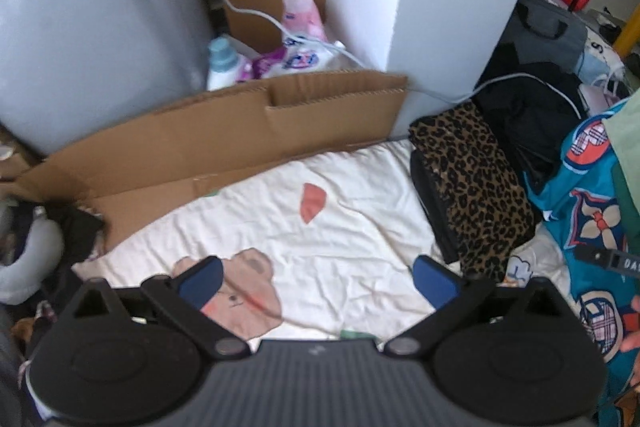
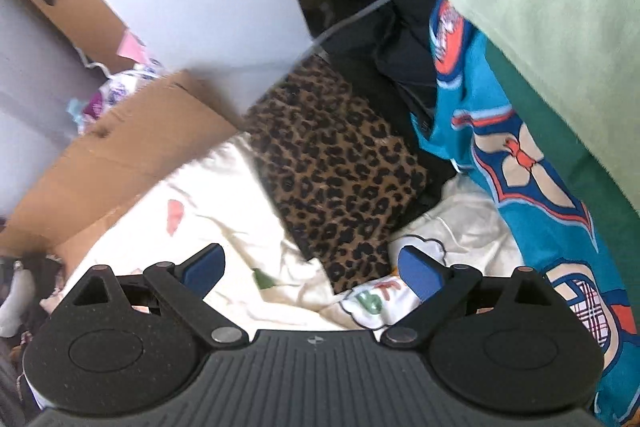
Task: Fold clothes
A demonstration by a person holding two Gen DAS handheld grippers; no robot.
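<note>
Left gripper (image 1: 316, 279) and right gripper (image 2: 310, 269): fingers spread wide, nothing between them. Folded leopard-print garment (image 1: 472, 187) lies on the cream sheet (image 1: 320, 235), right side, beside teal fabric (image 1: 588, 227).

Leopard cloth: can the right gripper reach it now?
Probably yes. The right gripper is open and empty, the leopard cloth lies straight ahead on the sheet, and nothing covers it.

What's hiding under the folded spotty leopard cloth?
The folded leopard-print cloth lies on something flat and black; only its edge peeks out on one side. Below both lies the cream cartoon-bear sheet. What the black thing is stays hidden, since the cloth covers most of it.
</note>
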